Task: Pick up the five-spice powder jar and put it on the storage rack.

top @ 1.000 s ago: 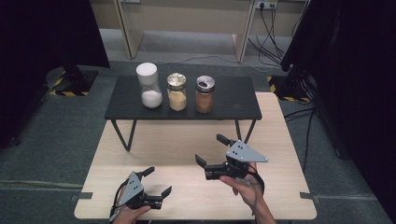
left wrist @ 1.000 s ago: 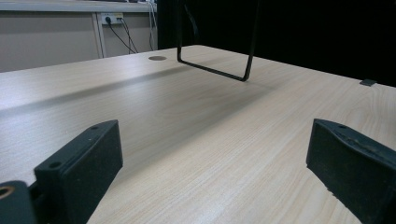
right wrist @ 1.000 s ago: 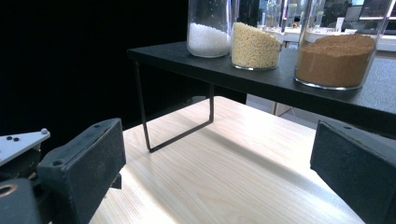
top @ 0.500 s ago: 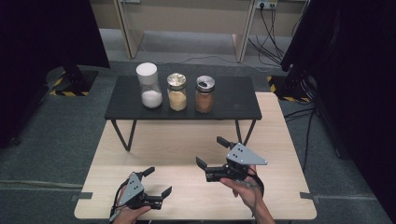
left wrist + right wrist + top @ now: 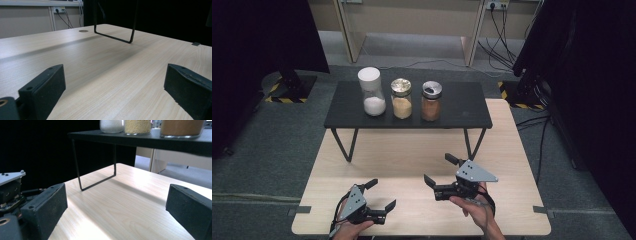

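Note:
Three jars stand in a row on a low black shelf (image 5: 462, 107): a white-lidded jar of white powder (image 5: 372, 91), a jar of yellow grains (image 5: 401, 98) and a jar of brown powder (image 5: 431, 101). My left gripper (image 5: 382, 193) rests low over the wooden table (image 5: 412, 150) near its front edge, open and holding nothing (image 5: 115, 85). My right gripper (image 5: 438, 169) hovers to the right of it, also open and holding nothing (image 5: 115, 207), and points left toward the shelf's legs. The jar bottoms (image 5: 138, 126) show above the shelf edge (image 5: 125, 138).
The shelf stands on thin black wire legs (image 5: 113, 37) with open space beneath it. My left gripper's body (image 5: 10, 187) appears at the left of the right gripper view. Dark curtains and stand bases (image 5: 292, 87) flank the table; cables (image 5: 502, 35) lie on the floor behind.
My right gripper has drifted slightly toward the near edge of the table. The left gripper and the jars have not moved.

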